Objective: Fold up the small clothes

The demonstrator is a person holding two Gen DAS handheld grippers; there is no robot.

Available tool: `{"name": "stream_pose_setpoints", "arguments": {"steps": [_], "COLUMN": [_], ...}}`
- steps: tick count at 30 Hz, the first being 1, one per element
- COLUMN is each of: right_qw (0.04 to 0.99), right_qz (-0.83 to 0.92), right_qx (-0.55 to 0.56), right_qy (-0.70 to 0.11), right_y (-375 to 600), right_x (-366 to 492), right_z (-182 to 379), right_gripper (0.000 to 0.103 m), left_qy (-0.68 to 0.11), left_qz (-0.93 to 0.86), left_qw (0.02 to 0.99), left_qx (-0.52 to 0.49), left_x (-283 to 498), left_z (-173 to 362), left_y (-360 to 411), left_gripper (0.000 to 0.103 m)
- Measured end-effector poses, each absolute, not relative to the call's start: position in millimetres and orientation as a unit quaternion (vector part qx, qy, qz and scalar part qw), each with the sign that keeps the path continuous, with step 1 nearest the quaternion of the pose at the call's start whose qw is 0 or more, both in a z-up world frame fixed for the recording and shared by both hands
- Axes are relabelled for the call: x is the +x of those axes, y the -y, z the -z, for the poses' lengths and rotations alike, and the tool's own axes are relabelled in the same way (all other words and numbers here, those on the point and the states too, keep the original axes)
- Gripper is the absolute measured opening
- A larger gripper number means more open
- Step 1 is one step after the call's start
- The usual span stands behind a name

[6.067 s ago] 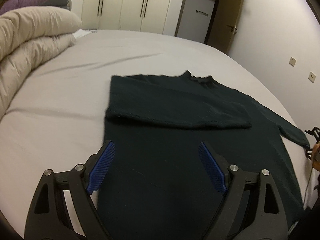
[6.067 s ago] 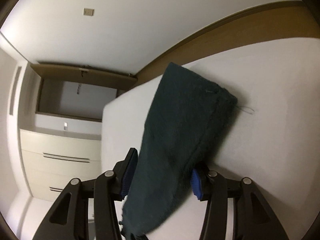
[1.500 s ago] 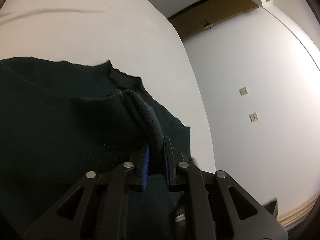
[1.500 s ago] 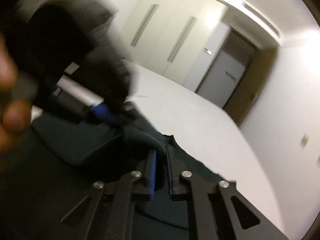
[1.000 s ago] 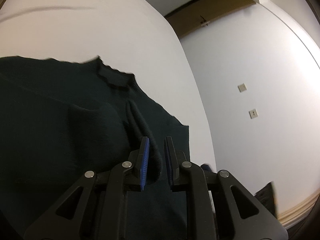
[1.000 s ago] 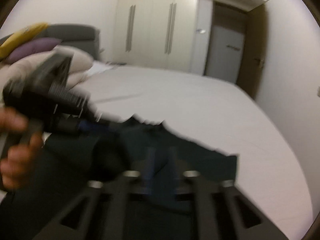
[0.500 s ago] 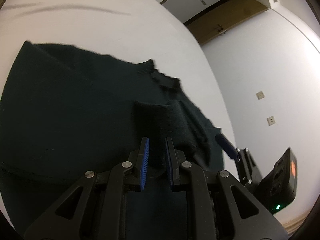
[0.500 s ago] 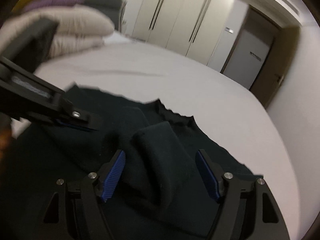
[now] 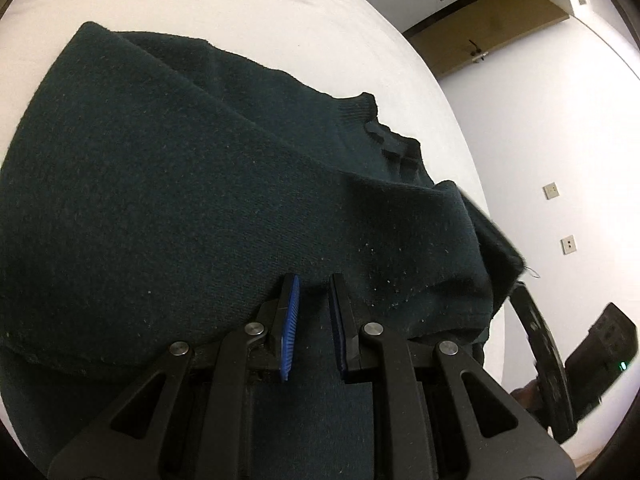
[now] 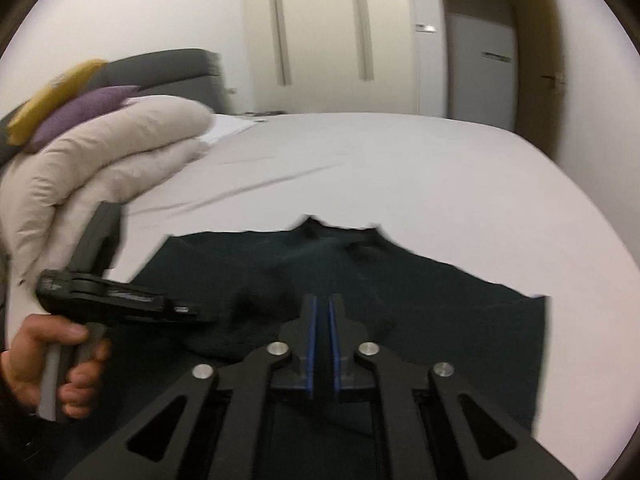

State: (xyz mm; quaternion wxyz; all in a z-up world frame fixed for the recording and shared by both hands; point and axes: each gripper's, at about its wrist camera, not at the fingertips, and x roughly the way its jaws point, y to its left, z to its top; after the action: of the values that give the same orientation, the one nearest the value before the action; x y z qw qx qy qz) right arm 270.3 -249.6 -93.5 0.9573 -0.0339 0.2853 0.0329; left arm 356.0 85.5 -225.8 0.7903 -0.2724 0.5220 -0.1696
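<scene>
A dark green sweater [image 9: 160, 184] lies on the white bed [image 9: 248, 12], collar at the far side, both sleeves folded across the body. It also shows in the right wrist view [image 10: 440, 304]. My left gripper [image 9: 313, 280] hovers just above the folded right sleeve, jaws slightly apart, nothing between them. My right gripper [image 10: 321, 300] is above the sweater's lower middle, jaws nearly together and empty. The left gripper body [image 10: 112, 300] shows in the right view, held by a hand.
A rolled beige duvet [image 10: 100, 168] with purple and yellow pillows lies at the bed's left. Wardrobe doors [image 10: 320, 32] and a door [image 10: 480, 72] stand beyond the bed. The right gripper's body [image 9: 560, 360] shows at the bed's right edge.
My left gripper has loosened from the sleeve and its jaws opened a little. My right gripper, open half a second ago, has closed and pulled back over the sweater.
</scene>
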Motion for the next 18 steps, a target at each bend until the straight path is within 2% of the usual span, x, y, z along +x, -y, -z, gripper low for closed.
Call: {"name": "stream_pose_setpoints", "arguments": {"steps": [5, 6, 7, 8, 9, 13, 14, 15, 16, 17, 18], "right_qw": [0.958, 0.958, 0.958, 0.957, 0.958, 0.953, 0.948, 0.945, 0.942, 0.941, 0.941], "right_qz": [-0.019, -0.031, -0.037, -0.038, -0.04, -0.05, -0.043, -0.041, -0.04, -0.036, -0.031], "right_qx": [-0.04, -0.046, -0.058, -0.08, -0.088, -0.125, -0.14, -0.144, -0.141, -0.136, -0.137], "right_qy": [-0.285, -0.281, -0.28, -0.277, -0.271, -0.273, -0.282, -0.291, -0.301, -0.307, -0.308], "right_y": [250, 245, 238, 227, 223, 198, 192, 190, 190, 191, 192], "right_x": [271, 266, 266, 268, 267, 281, 290, 294, 300, 305, 307], "right_z": [94, 92, 92, 93, 93, 93, 96, 98, 99, 100, 100], "right_gripper": [0.003, 0.009, 0.019, 0.048, 0.06, 0.06, 0.054, 0.036, 0.026, 0.022, 0.014], "left_qy": [-0.523, -0.524, -0.524, -0.524, -0.523, -0.522, -0.522, -0.522, -0.522, -0.522, -0.522], "left_qz": [0.162, 0.162, 0.162, 0.162, 0.162, 0.166, 0.168, 0.169, 0.169, 0.171, 0.172], "left_qw": [0.796, 0.796, 0.796, 0.797, 0.799, 0.801, 0.801, 0.801, 0.8, 0.801, 0.801], "left_qx": [-0.256, -0.256, -0.255, -0.253, -0.249, -0.24, -0.241, -0.241, -0.241, -0.24, -0.239], "left_x": [357, 356, 356, 356, 355, 354, 353, 352, 351, 350, 348], "left_z": [219, 218, 219, 219, 218, 219, 219, 219, 219, 219, 218], "left_y": [-77, -78, -78, -77, -77, -76, -77, -78, -79, -80, -82], "left_gripper": [0.015, 0.015, 0.015, 0.015, 0.015, 0.015, 0.015, 0.015, 0.015, 0.015, 0.015]}}
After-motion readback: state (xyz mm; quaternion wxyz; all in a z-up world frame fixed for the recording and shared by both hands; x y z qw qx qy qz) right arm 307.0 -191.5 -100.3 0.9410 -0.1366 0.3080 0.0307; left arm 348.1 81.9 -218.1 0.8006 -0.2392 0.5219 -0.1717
